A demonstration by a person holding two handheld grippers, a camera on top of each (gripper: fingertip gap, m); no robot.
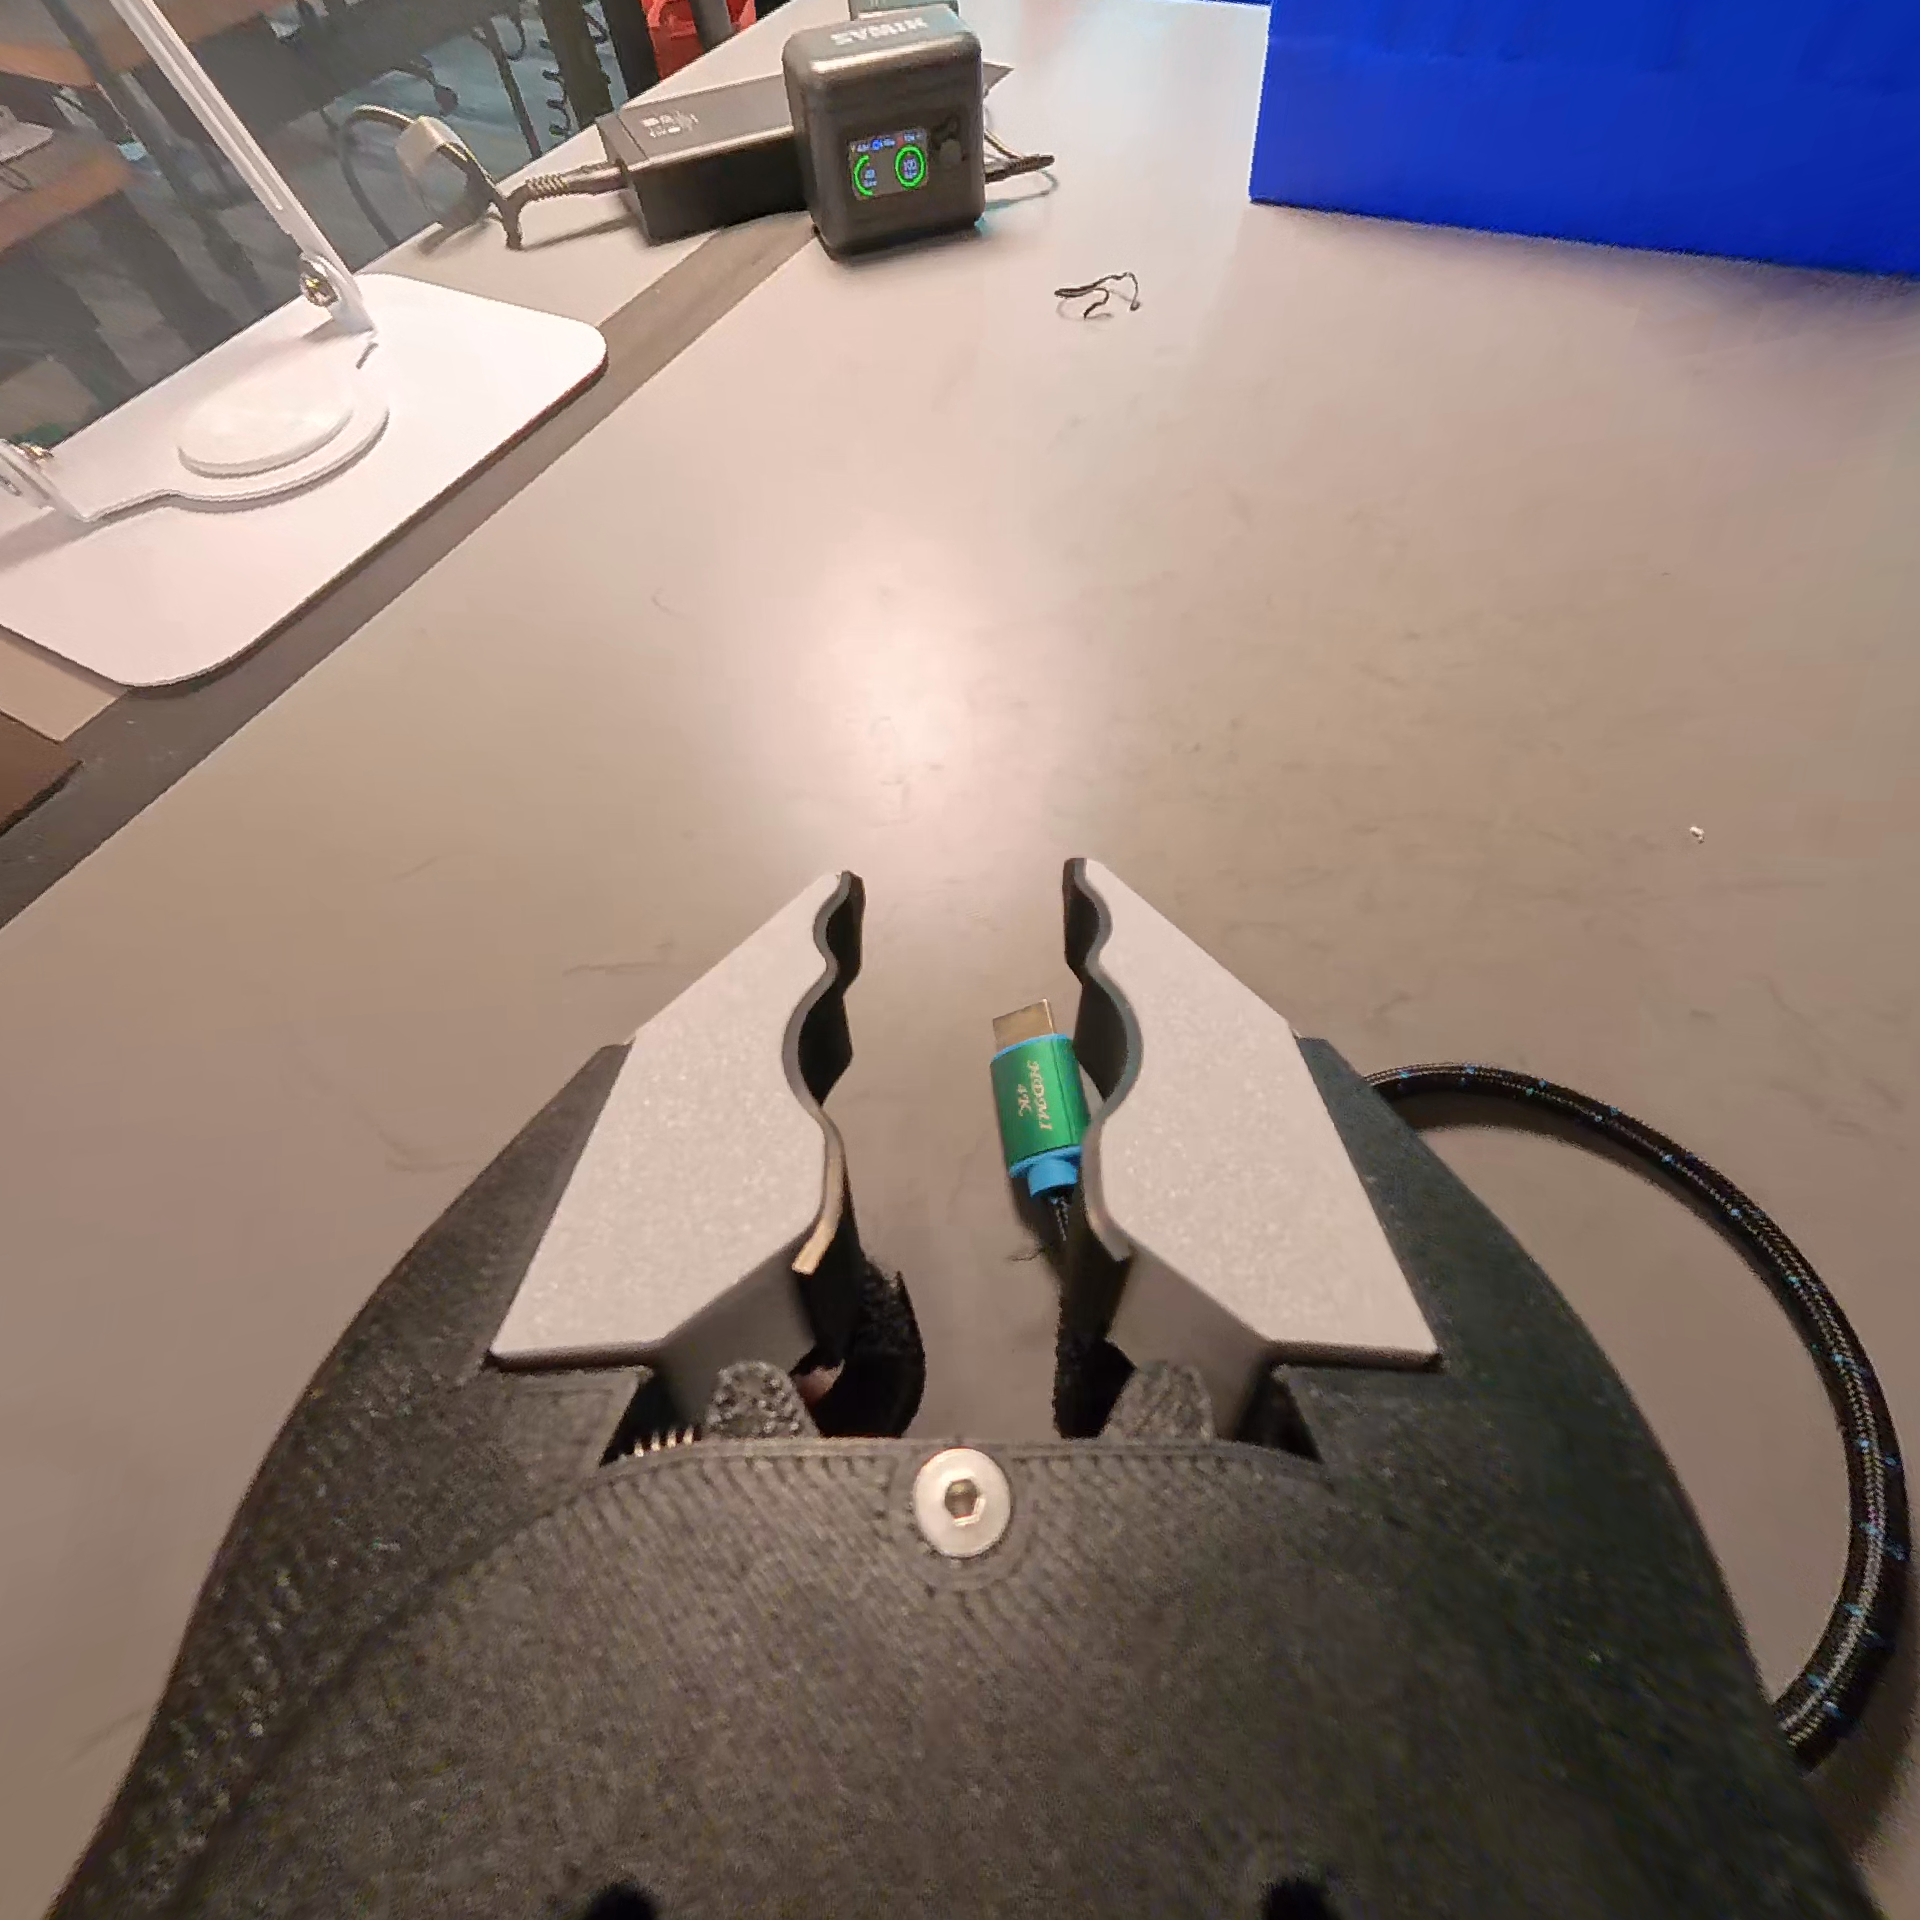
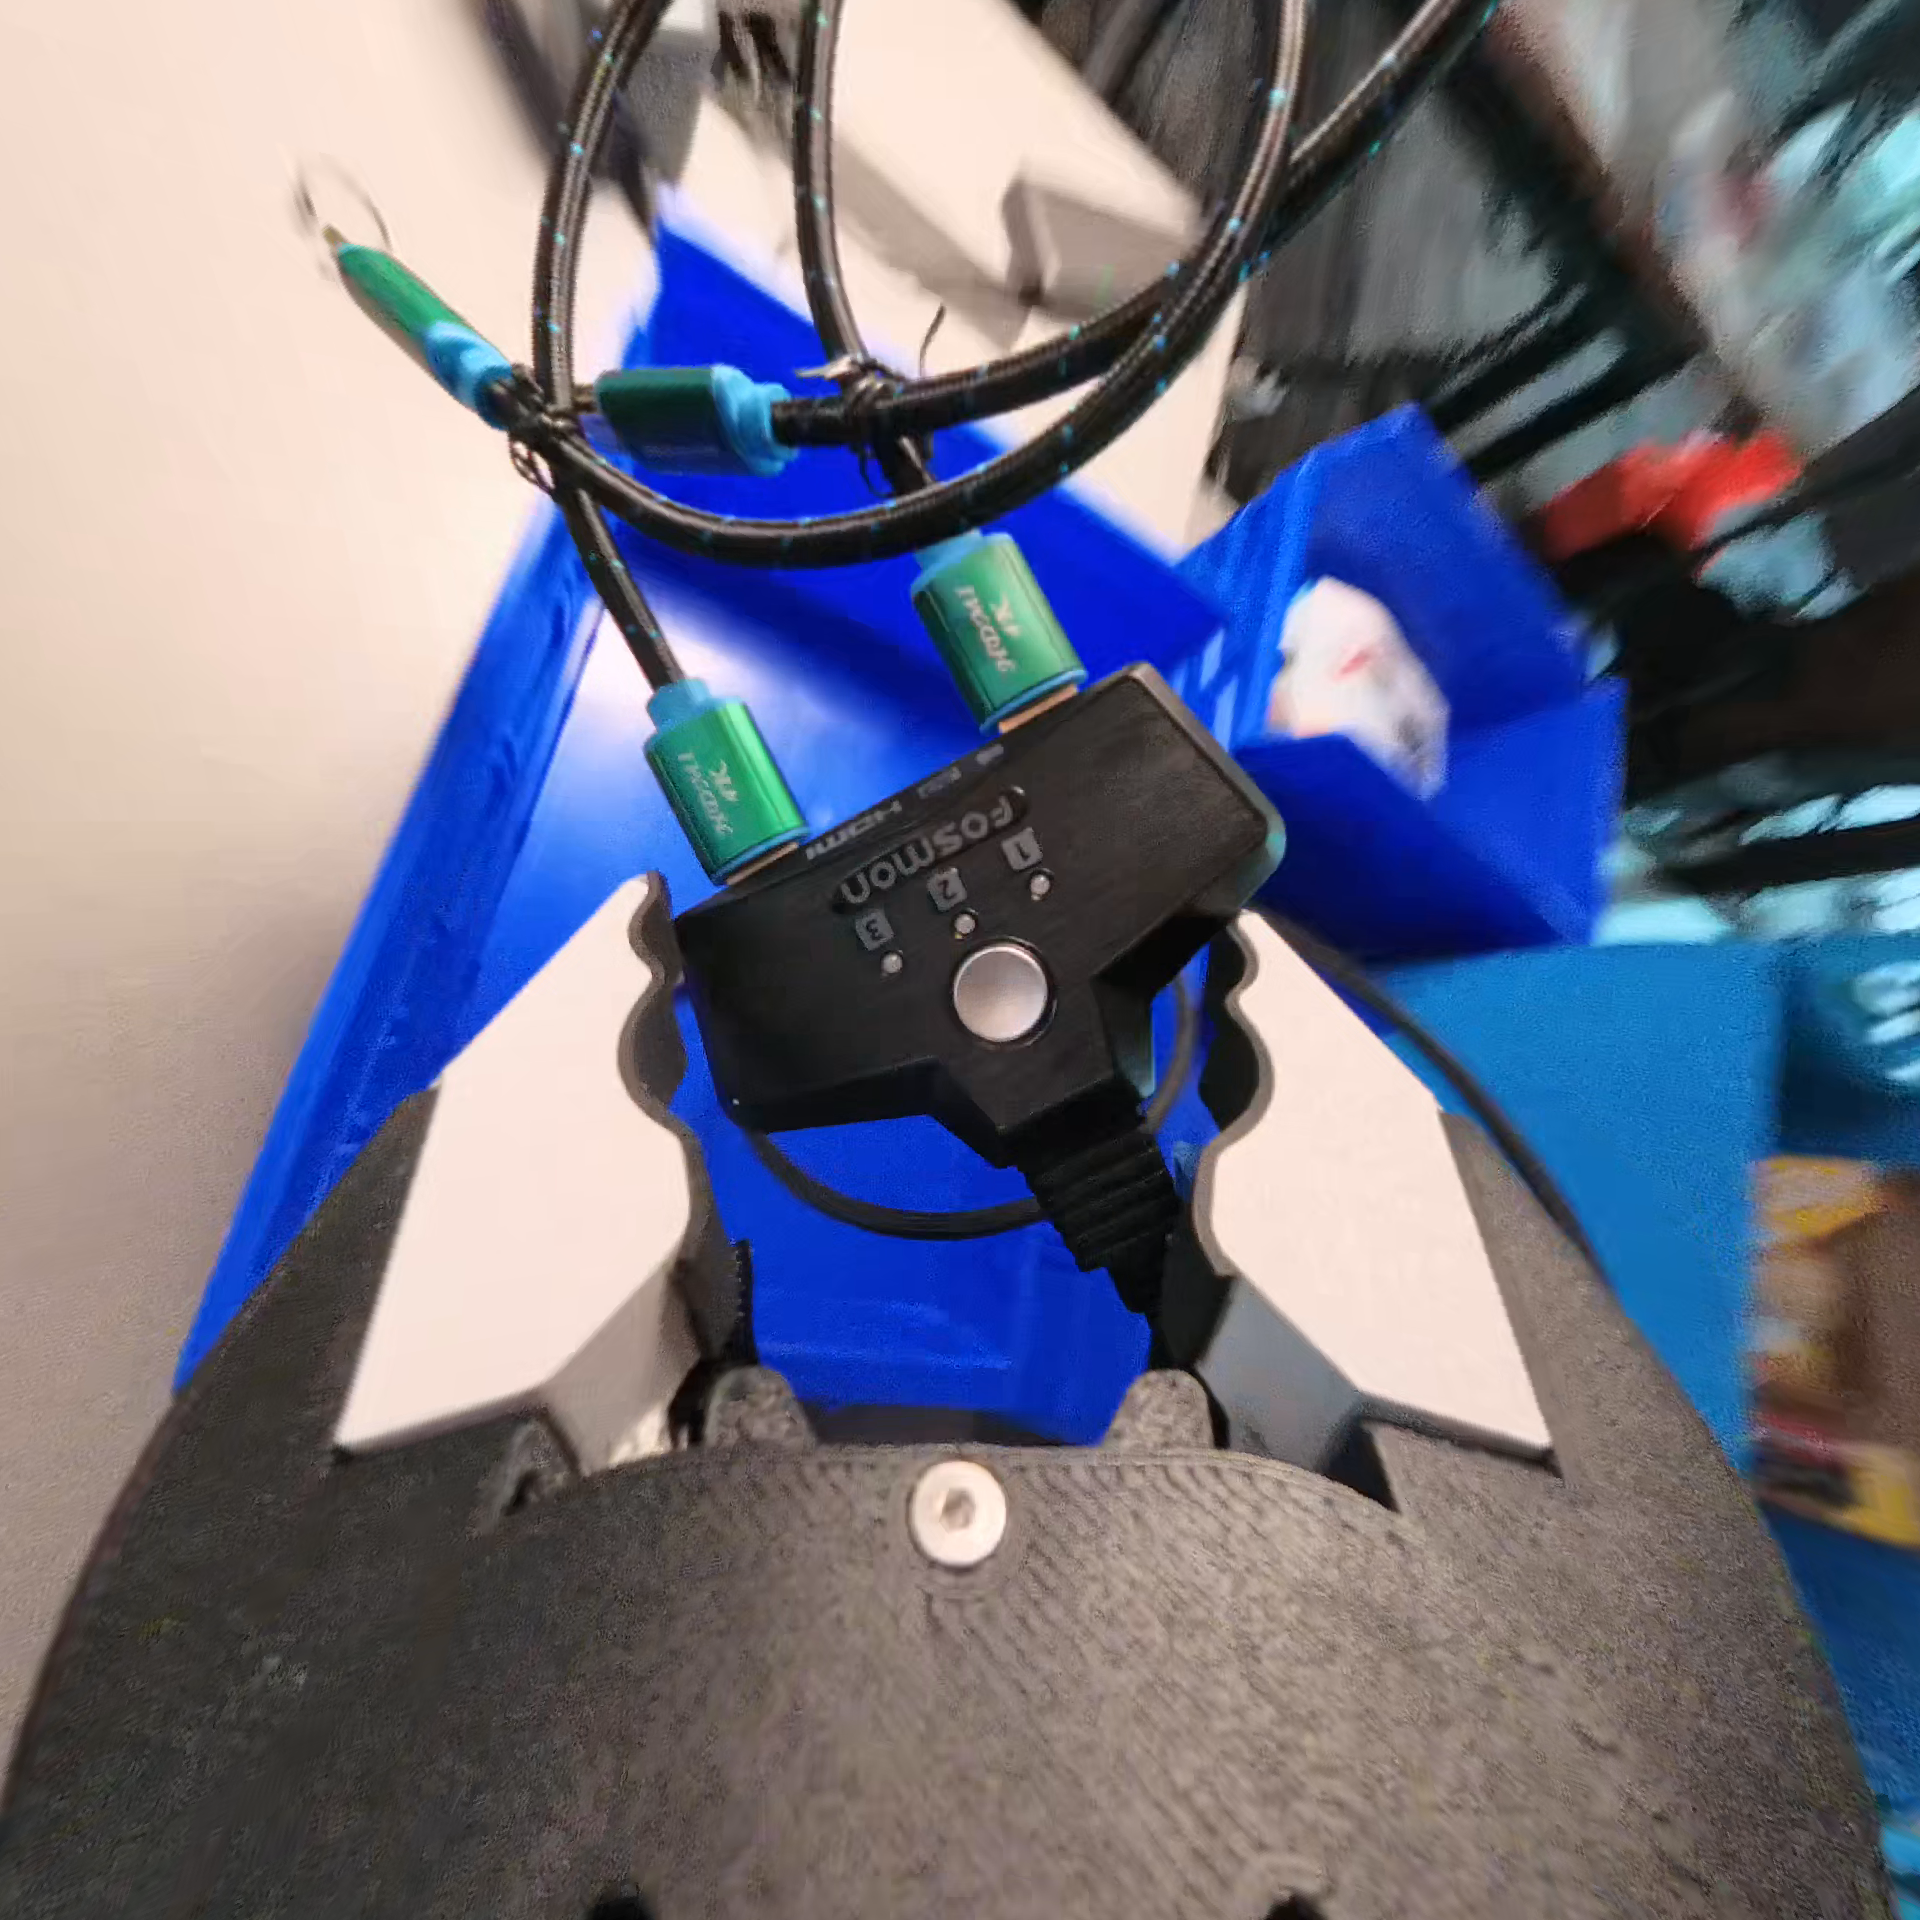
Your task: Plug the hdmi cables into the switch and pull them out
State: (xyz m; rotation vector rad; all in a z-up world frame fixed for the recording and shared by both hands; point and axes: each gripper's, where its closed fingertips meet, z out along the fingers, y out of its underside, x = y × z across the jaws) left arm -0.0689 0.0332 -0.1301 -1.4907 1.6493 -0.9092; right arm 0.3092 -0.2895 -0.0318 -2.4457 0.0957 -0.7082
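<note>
In the left wrist view, my left gripper (image 1: 961,883) is open just above the grey table (image 1: 1247,623). A green HDMI plug (image 1: 1039,1107) lies on the table between its fingers, close against the right finger, untouched as far as I can see. Its black braided cable (image 1: 1766,1351) loops off to the right. In the right wrist view, my right gripper (image 2: 945,914) is shut on the black HDMI switch (image 2: 1122,810) and holds it in the air. Two green plugs (image 2: 727,795) (image 2: 997,644) sit in the switch's ports. Two other green plugs (image 2: 665,421) (image 2: 390,286) hang loose beyond.
A white lamp base (image 1: 260,499) stands at the left, with a dark power station (image 1: 883,145) and a power brick (image 1: 696,156) at the far edge. A blue bin (image 1: 1590,125) is at the far right. Blue bins (image 2: 1403,831) lie below the held switch; that view is blurred. One gripper's finger ends stand about 50 cm off the other's. From either gripper's tips it is about 35 cm to the dark power station (image 1: 883,145).
</note>
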